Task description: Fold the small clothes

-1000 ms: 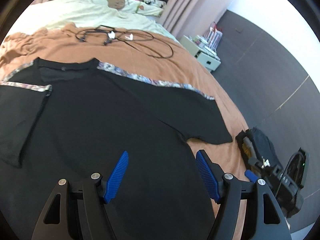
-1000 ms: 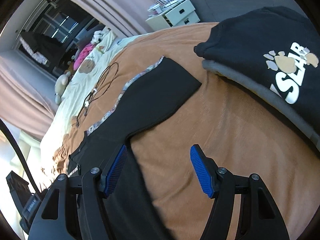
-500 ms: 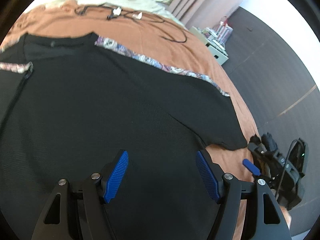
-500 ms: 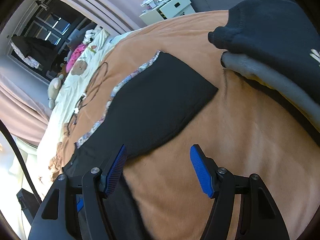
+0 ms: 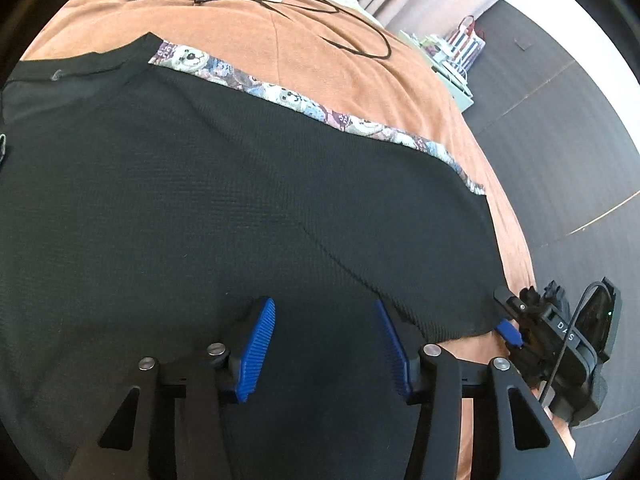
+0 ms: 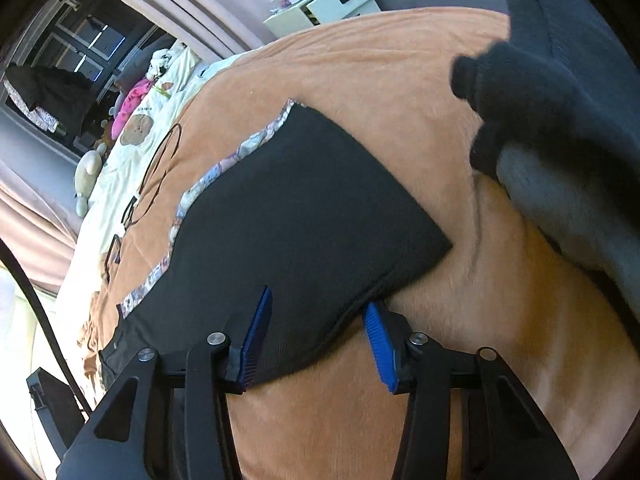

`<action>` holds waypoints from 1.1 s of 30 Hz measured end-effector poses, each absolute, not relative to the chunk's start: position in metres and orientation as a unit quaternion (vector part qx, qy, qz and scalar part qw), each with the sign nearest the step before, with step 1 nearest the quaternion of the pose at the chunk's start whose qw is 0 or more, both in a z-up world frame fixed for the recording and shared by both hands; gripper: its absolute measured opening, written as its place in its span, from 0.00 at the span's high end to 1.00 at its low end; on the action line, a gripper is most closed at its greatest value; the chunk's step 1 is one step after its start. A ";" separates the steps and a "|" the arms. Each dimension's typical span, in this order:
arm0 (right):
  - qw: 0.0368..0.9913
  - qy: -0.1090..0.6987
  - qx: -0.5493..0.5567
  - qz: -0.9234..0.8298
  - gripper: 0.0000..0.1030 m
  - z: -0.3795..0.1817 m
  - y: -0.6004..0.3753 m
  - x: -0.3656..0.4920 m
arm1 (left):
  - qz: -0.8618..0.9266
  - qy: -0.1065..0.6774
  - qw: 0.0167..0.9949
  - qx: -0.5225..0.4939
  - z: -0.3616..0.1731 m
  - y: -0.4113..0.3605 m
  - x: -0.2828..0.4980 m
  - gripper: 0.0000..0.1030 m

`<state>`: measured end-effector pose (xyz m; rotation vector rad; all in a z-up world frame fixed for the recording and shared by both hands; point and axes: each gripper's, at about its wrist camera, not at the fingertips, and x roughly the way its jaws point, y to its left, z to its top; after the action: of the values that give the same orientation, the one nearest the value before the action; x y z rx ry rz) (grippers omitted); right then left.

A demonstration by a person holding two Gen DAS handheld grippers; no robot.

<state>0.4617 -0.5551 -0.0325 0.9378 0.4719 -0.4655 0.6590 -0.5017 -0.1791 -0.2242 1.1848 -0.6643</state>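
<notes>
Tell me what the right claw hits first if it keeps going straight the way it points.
Most likely the sleeve of the black shirt: the open right claw already straddles its lower edge, with the orange blanket directly underneath. Depth is hard to judge.

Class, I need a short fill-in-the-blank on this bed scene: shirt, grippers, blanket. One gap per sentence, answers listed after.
1. The shirt lying flat is ____ in colour.
2. It lies on a blanket coloured ____.
3. Both the left gripper and the right gripper have jaws that are ____.
4. The right gripper straddles the edge of the shirt's ____.

Answers: black; orange; open; sleeve
</notes>
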 end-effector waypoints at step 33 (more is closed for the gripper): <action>0.934 0.185 0.300 -0.047 0.99 0.076 -0.506 0.465 | -0.366 0.602 0.694 -0.146 -0.189 -0.530 0.667 0.75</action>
<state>0.4651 -0.5059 0.0762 0.6142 0.3790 -0.0951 0.6669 -0.5299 -0.1893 -0.3267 1.3435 -0.8180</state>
